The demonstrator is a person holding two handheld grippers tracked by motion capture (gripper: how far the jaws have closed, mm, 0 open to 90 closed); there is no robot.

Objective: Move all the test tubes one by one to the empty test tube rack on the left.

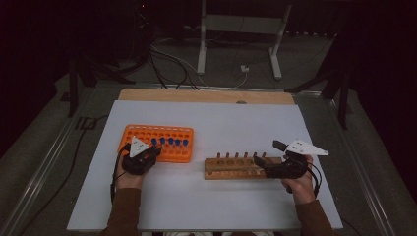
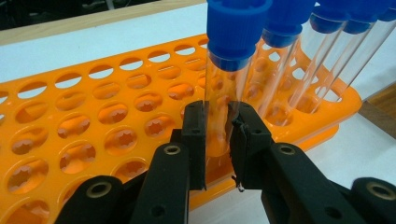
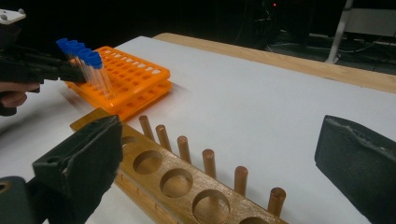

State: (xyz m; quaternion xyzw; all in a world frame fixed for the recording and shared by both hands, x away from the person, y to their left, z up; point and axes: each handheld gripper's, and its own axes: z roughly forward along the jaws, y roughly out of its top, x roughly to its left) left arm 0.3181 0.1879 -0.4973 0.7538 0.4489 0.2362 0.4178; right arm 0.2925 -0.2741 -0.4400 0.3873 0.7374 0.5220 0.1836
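Note:
An orange tube rack (image 1: 147, 133) lies left of centre on the white table, with several clear blue-capped test tubes (image 1: 170, 142) standing along its near right side. My left gripper (image 2: 218, 136) is shut on the nearest test tube (image 2: 231, 42), its pads pressing the glass low down while the tube stands in the rack (image 2: 70, 121). In the high view that left gripper (image 1: 155, 149) sits at the rack's front edge. A wooden rack (image 1: 231, 167) with round holes and upright pegs lies to the right. My right gripper (image 3: 219, 163) is open wide, its jaws on either side of the wooden rack's (image 3: 177, 182) right end.
The white sheet (image 1: 206, 118) covers a wooden tabletop, whose bare strip shows at the far edge. Cables and a white stand's legs (image 1: 238, 44) lie on the floor beyond. In the right gripper view the left gripper (image 3: 42, 67) and the tubes (image 3: 91, 63) show at the far left.

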